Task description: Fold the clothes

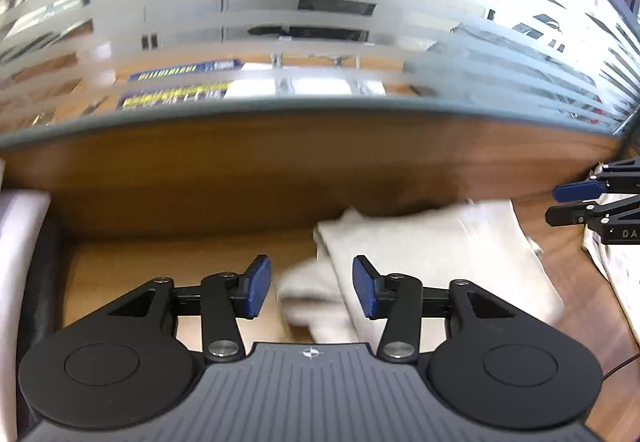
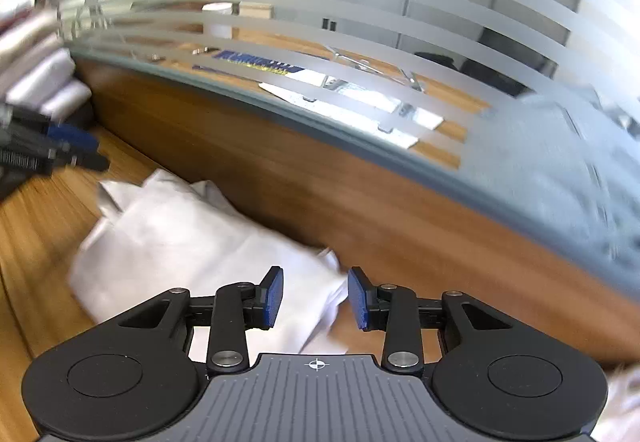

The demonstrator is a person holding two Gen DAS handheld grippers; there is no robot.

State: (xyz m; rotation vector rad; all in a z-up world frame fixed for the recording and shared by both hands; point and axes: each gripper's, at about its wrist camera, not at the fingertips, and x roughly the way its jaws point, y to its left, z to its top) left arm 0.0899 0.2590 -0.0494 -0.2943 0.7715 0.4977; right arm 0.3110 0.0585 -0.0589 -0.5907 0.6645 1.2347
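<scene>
Pale cloth, a garment [image 1: 432, 258] already gathered into a compact bundle, lies on the wooden bench [image 1: 168, 266] hard against the low wooden back panel [image 1: 240, 178] that carries a striped glass screen [image 1: 280, 22]. In the left wrist view the left gripper [image 1: 312, 288] hovers over the near left corner of the garment, jaws apart with nothing between the blue pads; a rumpled lobe of fabric bulges out just under them. At the garment's right the right gripper [image 1: 568, 202] pokes in from the frame edge, also clear of the cloth. A second pale piece of fabric [image 1: 612, 274] shows at the right edge, beyond the garment; what it is I cannot tell.

In the right wrist view the garment [image 2: 192, 242] sits as a rough rectangle with its far side touching the back panel [image 2: 320, 182]. The right gripper [image 2: 315, 298] stands spread and empty above the garment's near right corner, which looks loose and creased. The left gripper [image 2: 72, 146] is blurred at the garment's far left.

By my reading the main folds are made; the untidy corners want tucking or one more fold, and any other clothing remains to do.
</scene>
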